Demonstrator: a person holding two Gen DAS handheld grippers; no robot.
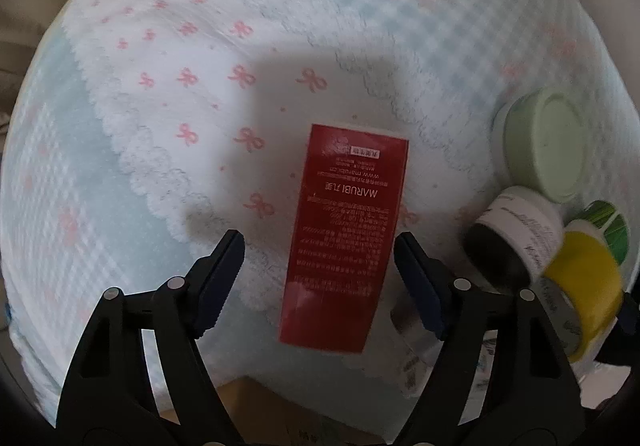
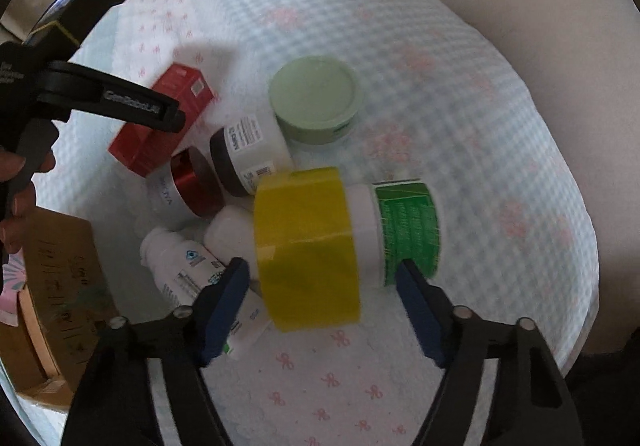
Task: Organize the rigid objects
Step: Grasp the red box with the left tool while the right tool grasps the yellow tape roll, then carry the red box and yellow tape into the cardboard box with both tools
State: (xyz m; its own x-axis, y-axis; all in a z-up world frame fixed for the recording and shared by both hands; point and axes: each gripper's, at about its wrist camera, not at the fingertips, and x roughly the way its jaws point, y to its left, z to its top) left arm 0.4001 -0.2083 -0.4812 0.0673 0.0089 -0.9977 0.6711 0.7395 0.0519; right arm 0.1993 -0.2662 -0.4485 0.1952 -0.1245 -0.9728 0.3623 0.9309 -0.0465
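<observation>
Left gripper [image 1: 320,258] spread around red box [image 1: 344,242] printed "MARUBI", lying on towel [image 1: 160,46]. Right gripper [image 2: 320,286] spread over yellow-capped bottle [image 2: 344,242], green label, lying among jars.

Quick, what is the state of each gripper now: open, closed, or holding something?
Left gripper: open, its fingers on either side of the red box, not clamped on it.
Right gripper: open, at the yellow-capped bottle, holding nothing.
</observation>
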